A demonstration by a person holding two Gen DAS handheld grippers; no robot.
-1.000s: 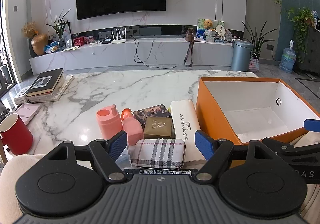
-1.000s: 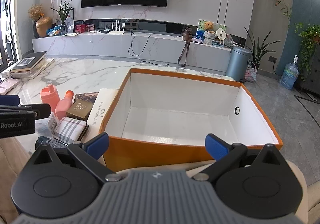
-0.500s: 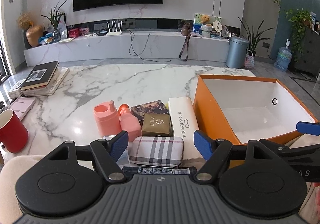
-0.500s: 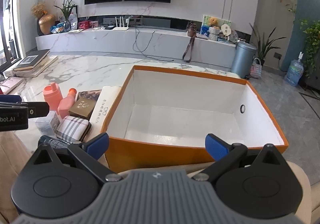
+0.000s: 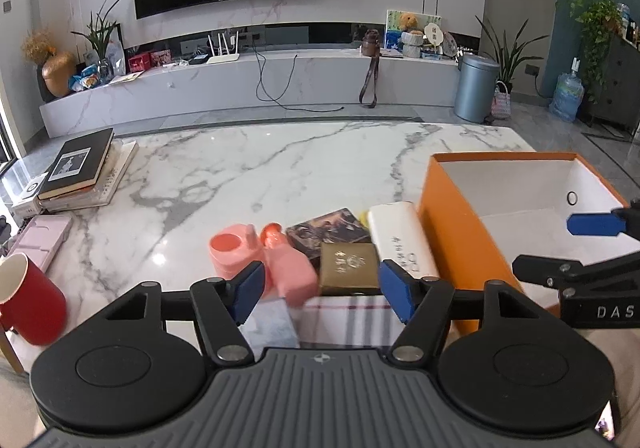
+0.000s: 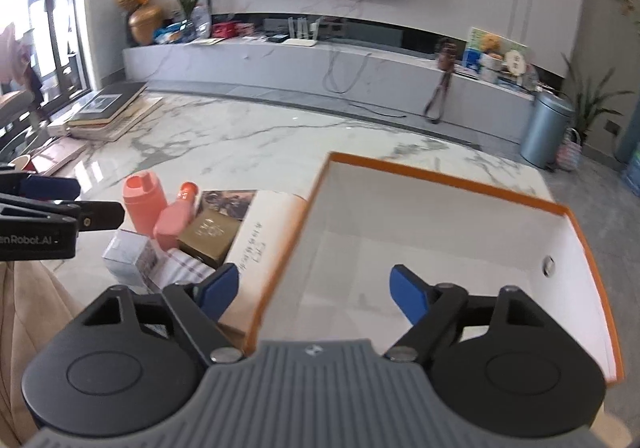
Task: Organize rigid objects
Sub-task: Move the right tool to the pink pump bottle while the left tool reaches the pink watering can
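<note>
Spreading across most of the room's foreground, the marble table (image 5: 248, 176) carries everything. On its right end the orange box (image 6: 452, 184) sits open with nothing in it, so none of the sorting has been done yet.

Just left of the box lies the long white case (image 5: 400, 236), touching or nearly touching the box wall. Beside it come the dark picture booklet (image 5: 326, 228), the gold box (image 5: 349, 268) lying partly on it, then the pink bottle (image 5: 290, 272) tipped over and the pink cup (image 5: 230, 250) upright. Nearest the person are the plaid case (image 5: 344, 320) and a small clear box (image 6: 126, 254).

Compared with a second ago, the right gripper (image 6: 314, 290) has swung left and forward: its spread, empty fingers now straddle the box's near left wall instead of facing the box squarely. The left gripper (image 5: 320, 290) has dropped closer over the cluster, fingers wide apart and holding nothing, bracketing the pink bottle and gold box. I'd guess a first pick from the cluster is about to start.
</note>
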